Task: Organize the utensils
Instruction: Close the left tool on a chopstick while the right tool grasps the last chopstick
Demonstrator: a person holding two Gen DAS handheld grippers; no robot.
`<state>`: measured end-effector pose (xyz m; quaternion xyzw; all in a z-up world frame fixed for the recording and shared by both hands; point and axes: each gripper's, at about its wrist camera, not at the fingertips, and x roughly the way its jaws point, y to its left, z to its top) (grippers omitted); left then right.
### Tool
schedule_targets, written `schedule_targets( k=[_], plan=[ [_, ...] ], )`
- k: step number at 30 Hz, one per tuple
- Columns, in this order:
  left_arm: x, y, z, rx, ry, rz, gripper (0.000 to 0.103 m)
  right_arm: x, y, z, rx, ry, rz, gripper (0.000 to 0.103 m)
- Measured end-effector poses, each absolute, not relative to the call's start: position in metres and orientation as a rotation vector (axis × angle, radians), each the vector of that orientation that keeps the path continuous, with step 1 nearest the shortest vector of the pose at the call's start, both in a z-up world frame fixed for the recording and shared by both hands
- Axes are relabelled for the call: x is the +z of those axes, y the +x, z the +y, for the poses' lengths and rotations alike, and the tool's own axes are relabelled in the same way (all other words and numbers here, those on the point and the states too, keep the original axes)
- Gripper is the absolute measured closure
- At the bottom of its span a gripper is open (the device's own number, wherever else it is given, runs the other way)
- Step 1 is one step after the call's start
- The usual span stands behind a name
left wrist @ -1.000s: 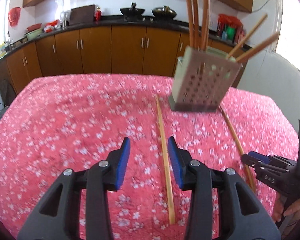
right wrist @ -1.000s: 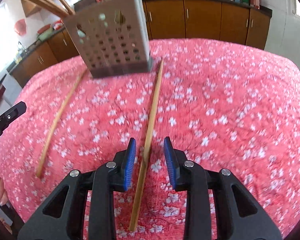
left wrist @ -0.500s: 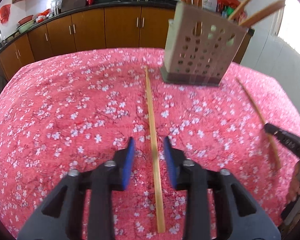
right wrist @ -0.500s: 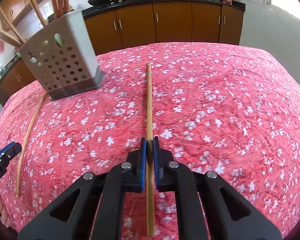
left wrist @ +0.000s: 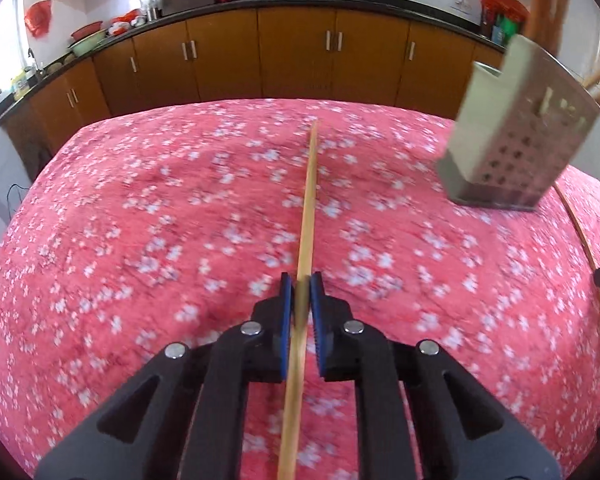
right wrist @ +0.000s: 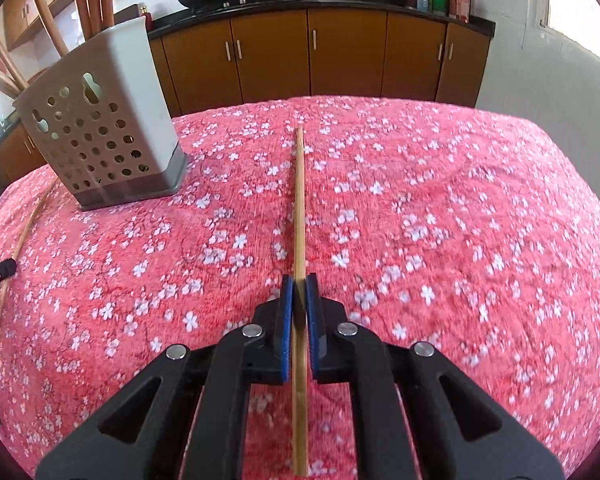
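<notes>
Bamboo, pale, on red cloth: two loose sticks counted across both views, one at each pair of tongs.

Left wrist view. Pale bamboo chopstick [left wrist: 309, 200] found lying flat on the red flower-print tablecloth [left wrist: 140, 220]. Long axis running straight ahead, in line with the fingers and passing between them. Left gripper [left wrist: 301, 280] closing around the near half of the stick. Blue pads just at its sides, firm pressure not confirmed because of blur. Grey perforated square utensil holder [left wrist: 512, 152] noted ahead and to the right, well apart from the stick's far tip. Second bamboo chopstick [left wrist: 580, 236] seen at the far right edge, beyond the holder's base.

Right wrist view. Second stick observed flat on the cloth, again pointing straight ahead. Right gripper [right wrist: 299, 280] clamped shut on it, blue pads pressed to both sides near the middle of its length. Holder located ahead and to the left, standing upright and apart from the stick.

Count: one holder; two chopsticks on the cloth; several more standing inside the holder, exact number not readable.

Judged: coming move depends on swinging each stick from lying flat to upright over the holder between the two hands. Holder larger in the right view, so probably nearer that hand.
</notes>
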<state>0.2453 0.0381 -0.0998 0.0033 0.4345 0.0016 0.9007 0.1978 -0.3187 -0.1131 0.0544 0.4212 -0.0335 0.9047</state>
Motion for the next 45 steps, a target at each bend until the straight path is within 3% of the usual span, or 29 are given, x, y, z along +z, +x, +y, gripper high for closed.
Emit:
schedule_targets(
  k=[45],
  plan=[
    [-0.102,0.248,0.049,-0.013,-0.041,0.894,0.089,-0.113,0.198,-0.32,-0.072,0.119,0.862,0.095]
  ],
)
